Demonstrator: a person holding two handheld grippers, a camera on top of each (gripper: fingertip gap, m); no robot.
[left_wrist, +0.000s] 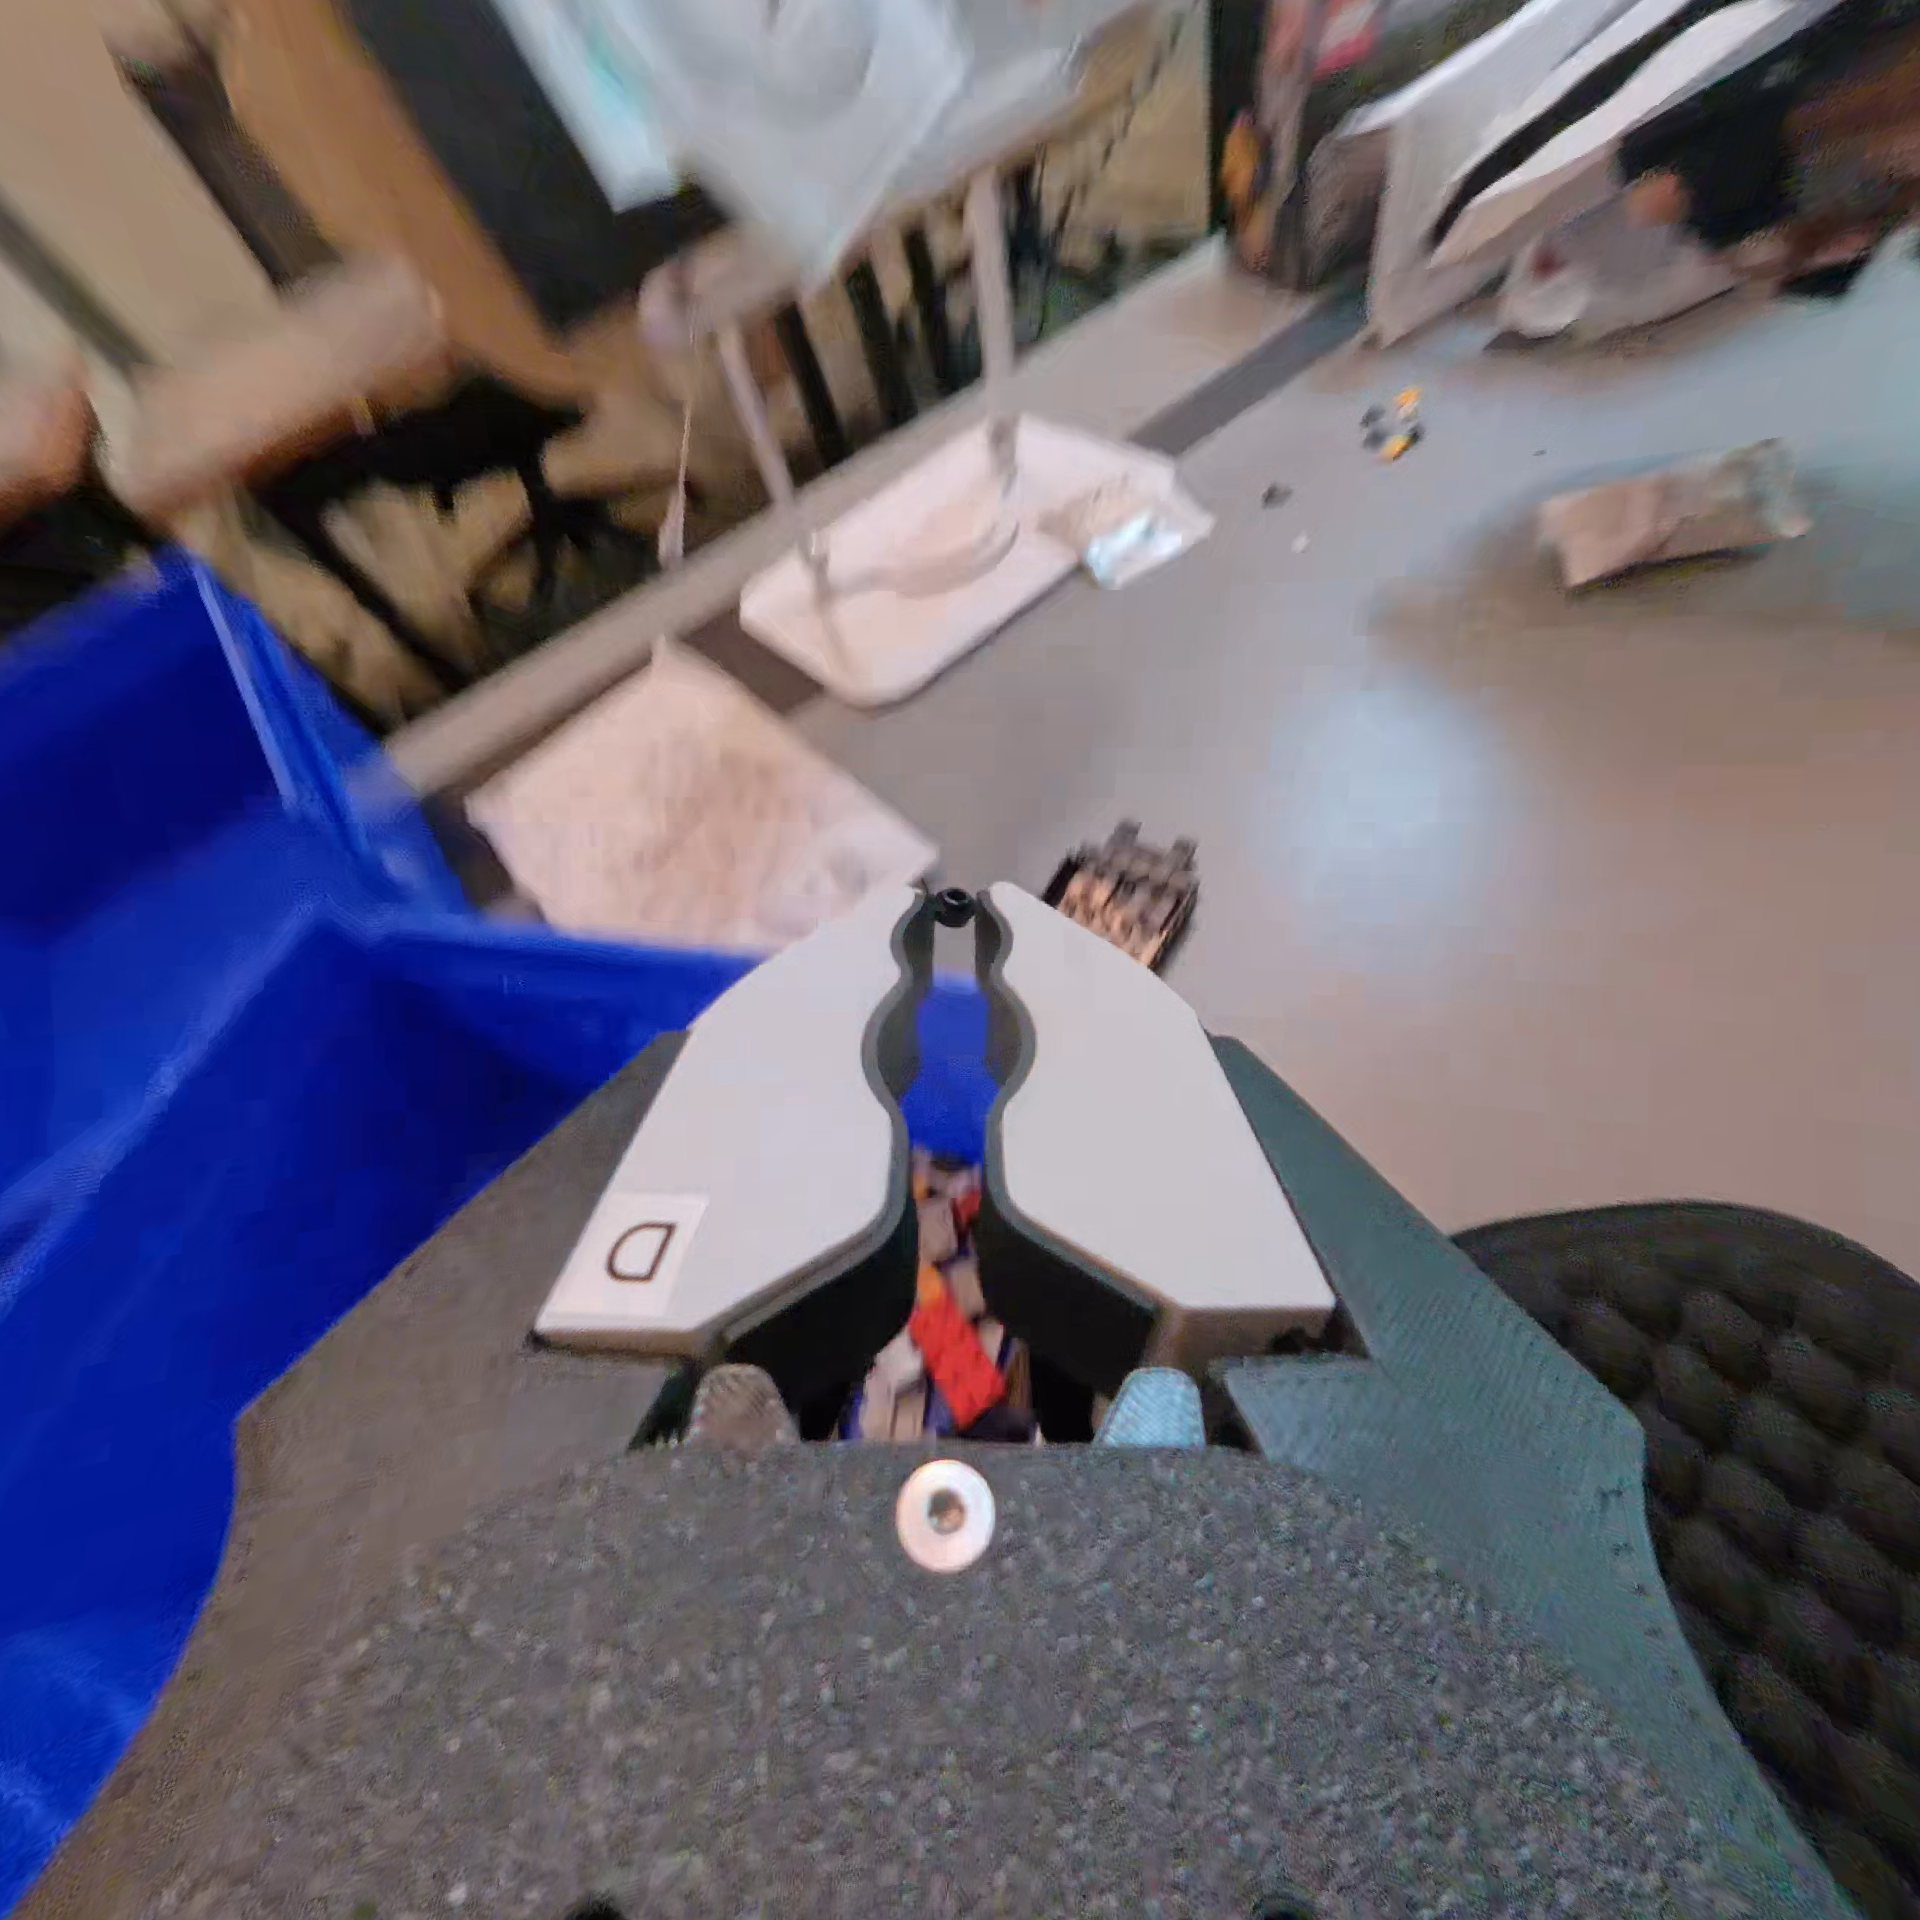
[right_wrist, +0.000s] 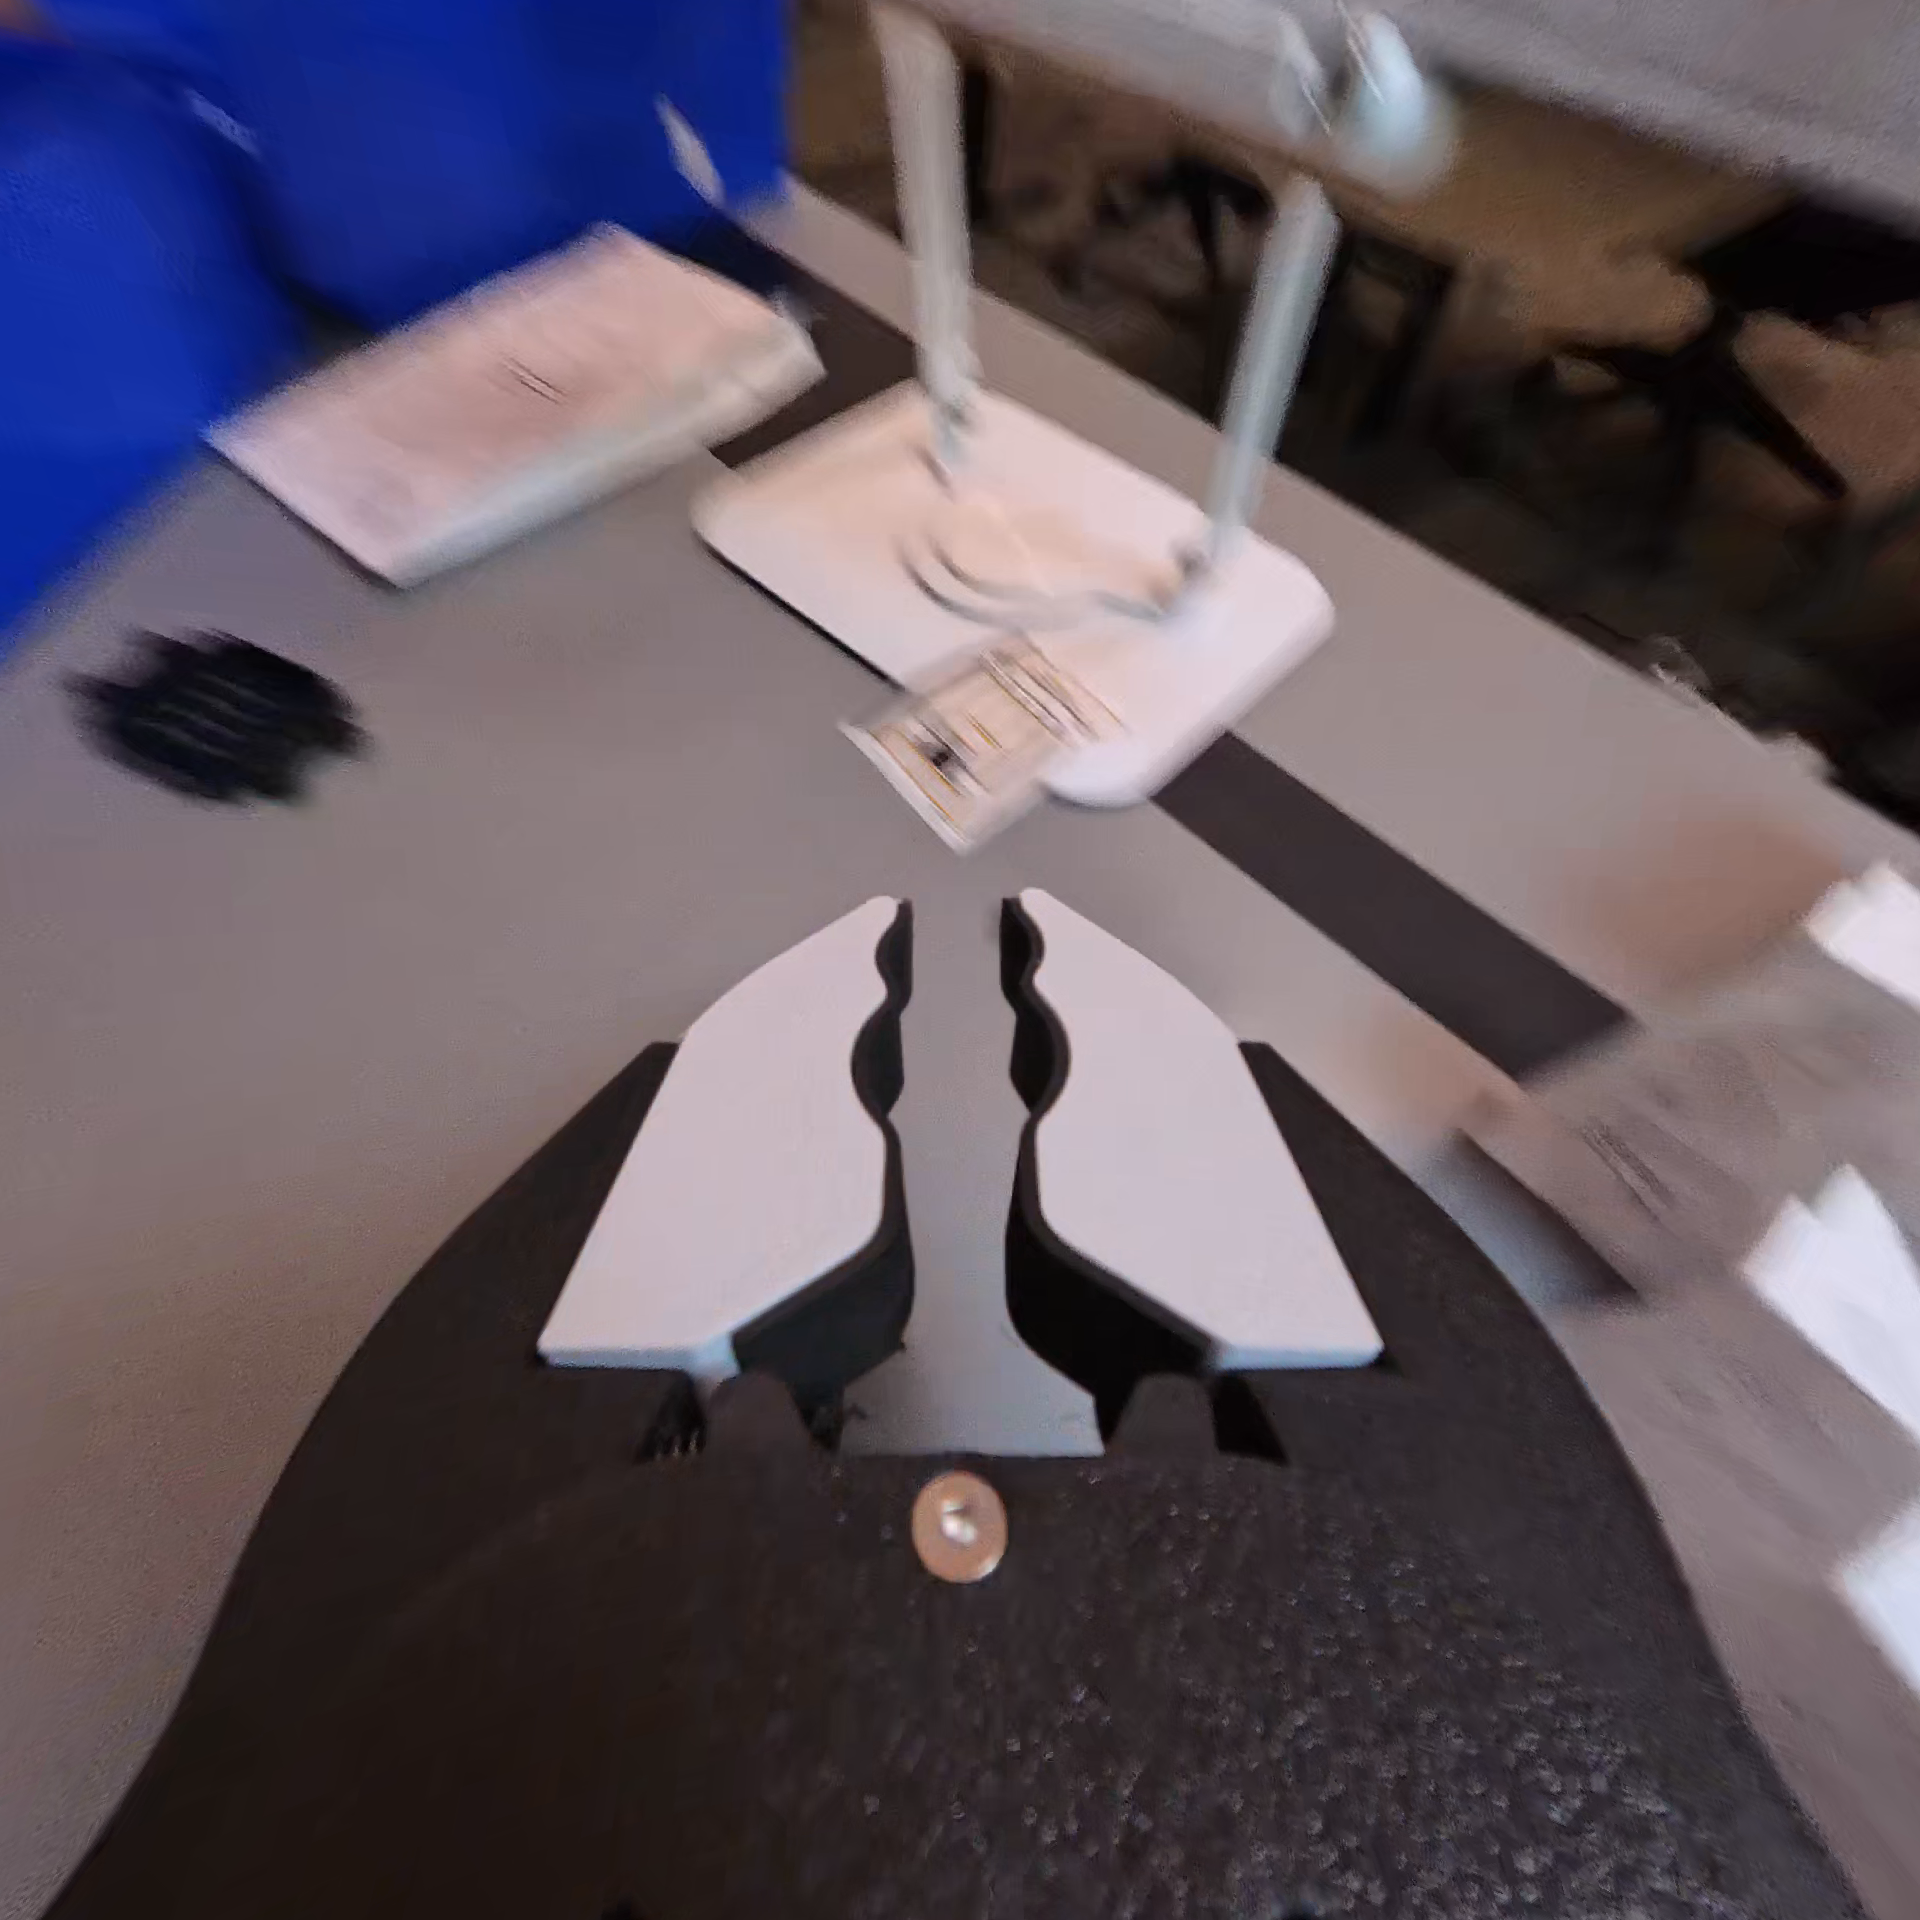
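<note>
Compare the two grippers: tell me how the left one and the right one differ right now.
The left gripper pinches a small black piece at its tips; the right gripper holds nothing, with a clear gap between its fingers. The left gripper hangs over the blue bin, with coloured bricks below it; the right gripper is over the bare grey table, near a white stand base. Both have pale, wavy-edged fingers on dark bodies.

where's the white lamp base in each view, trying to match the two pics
Left wrist view: the white lamp base lies upper centre on the grey table, beyond the left tool, which pinches a small black piece.
Right wrist view: it sits upper centre, just beyond the open right tool.
Shared landmark: the blue bin, on the left in both.
</note>
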